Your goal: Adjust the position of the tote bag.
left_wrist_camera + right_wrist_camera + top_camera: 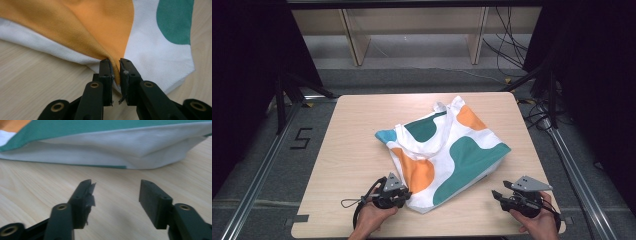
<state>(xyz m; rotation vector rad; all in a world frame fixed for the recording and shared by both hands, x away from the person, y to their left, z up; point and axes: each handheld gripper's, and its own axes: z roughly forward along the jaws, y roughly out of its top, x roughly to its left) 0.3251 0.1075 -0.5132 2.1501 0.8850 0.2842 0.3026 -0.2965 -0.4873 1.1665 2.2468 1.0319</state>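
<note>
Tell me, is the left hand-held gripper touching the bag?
Touching. The left gripper view shows the left hand-held gripper pinching a fold of the bag between its jaws.

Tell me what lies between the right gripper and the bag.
Just bare table: in the right gripper view, the right gripper stands open short of the bag, nothing between them.

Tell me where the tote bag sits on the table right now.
In the high view the tote bag lies right of the middle of the wooden table, handles toward the far edge; the left tool pinches its near corner, while the right tool is off its right edge.
</note>
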